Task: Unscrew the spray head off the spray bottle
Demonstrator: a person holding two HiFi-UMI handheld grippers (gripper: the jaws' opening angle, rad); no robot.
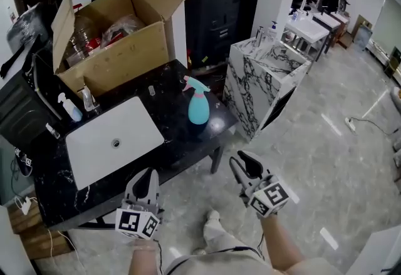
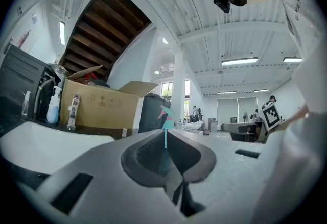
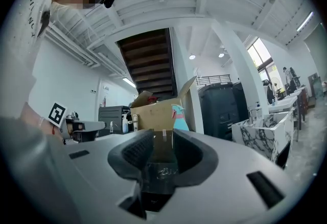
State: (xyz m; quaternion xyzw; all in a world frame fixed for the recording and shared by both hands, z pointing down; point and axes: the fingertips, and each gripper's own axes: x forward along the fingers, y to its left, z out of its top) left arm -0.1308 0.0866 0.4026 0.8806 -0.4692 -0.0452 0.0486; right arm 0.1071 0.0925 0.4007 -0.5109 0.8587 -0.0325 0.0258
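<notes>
Black marble table (image 1: 182, 136), head view: teal spray bottle (image 1: 198, 108) stands upright at the right end, untouched. Left gripper (image 1: 149, 175) and right gripper (image 1: 241, 164) are near, well short of it.

Left gripper view: jaws together, empty, aimed at the bottle.

Right gripper view: jaws apart, empty, probably readied for the spray head (image 3: 176, 113).

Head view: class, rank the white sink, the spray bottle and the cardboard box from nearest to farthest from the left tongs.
1. White sink, in the counter just ahead of the left tongs.
2. Spray bottle, farther right.
3. Cardboard box, at the back.
</notes>
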